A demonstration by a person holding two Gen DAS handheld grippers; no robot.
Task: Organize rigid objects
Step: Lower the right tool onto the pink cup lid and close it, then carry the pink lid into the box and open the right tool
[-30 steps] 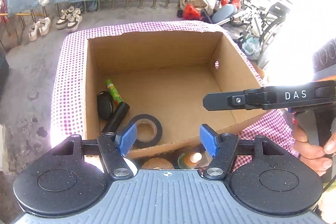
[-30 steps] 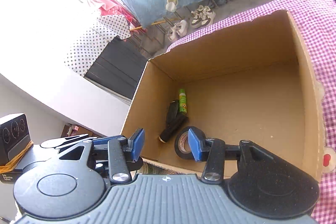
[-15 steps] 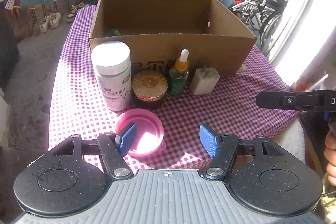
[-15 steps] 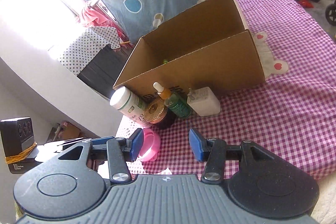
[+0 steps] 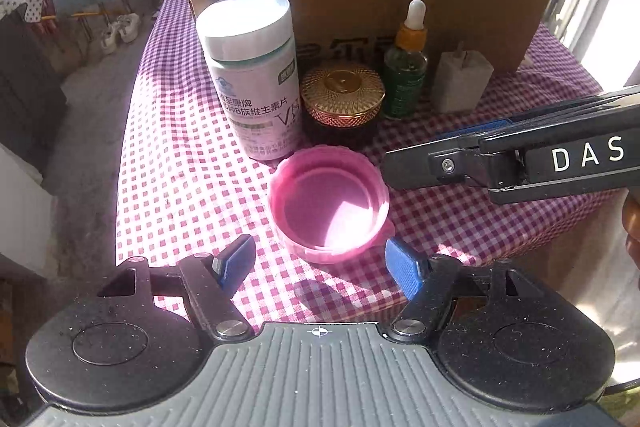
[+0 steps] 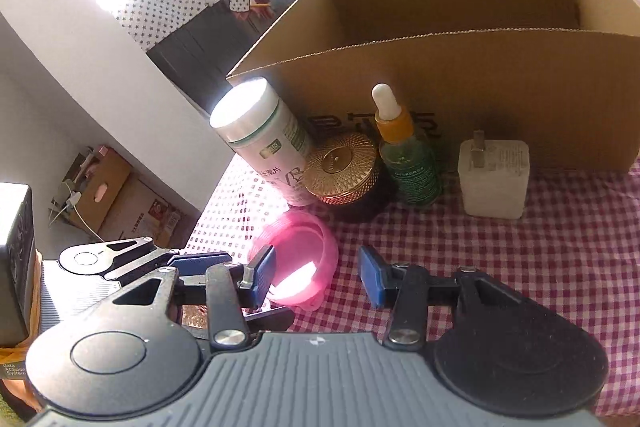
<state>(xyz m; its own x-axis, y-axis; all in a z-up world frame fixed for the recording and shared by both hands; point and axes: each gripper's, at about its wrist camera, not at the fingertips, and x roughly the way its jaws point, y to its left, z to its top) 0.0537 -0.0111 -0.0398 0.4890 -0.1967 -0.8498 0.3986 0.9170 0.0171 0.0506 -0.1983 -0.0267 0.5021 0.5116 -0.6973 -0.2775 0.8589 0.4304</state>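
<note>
A table under a purple-and-white checked cloth (image 5: 168,155) carries a row of small things set against the near wall of an open cardboard box (image 5: 360,7), which stands at the far side.

Farthest left in the row is a white pill bottle (image 5: 254,79), upright, its wide white cap on. Just to its right, and touching or nearly touching it, sits a low dark jar with a gold patterned lid (image 5: 342,95). Next comes a green dropper bottle (image 5: 405,75) with an orange collar and a white bulb, upright. At the right end, a little apart, a white plug adapter (image 5: 462,83) stands with its prongs pointing up.

Nearer than the row, in front of the jar, a pink cap (image 5: 328,203) lies with its hollow side up; sunlight falls inside it.

The left gripper (image 5: 320,263) hangs at the near edge of the table, just short of the pink cap. Its blue pads are spread and widening, one to each side of the cap's near rim, pressing on nothing.

The right gripper (image 6: 316,275) comes in from the right and, in the left wrist view, reaches over the cloth just to the right of the cap. Its jaws are closing, still apart; the cap's right edge shows beyond the gap, and no pad touches it.
</note>
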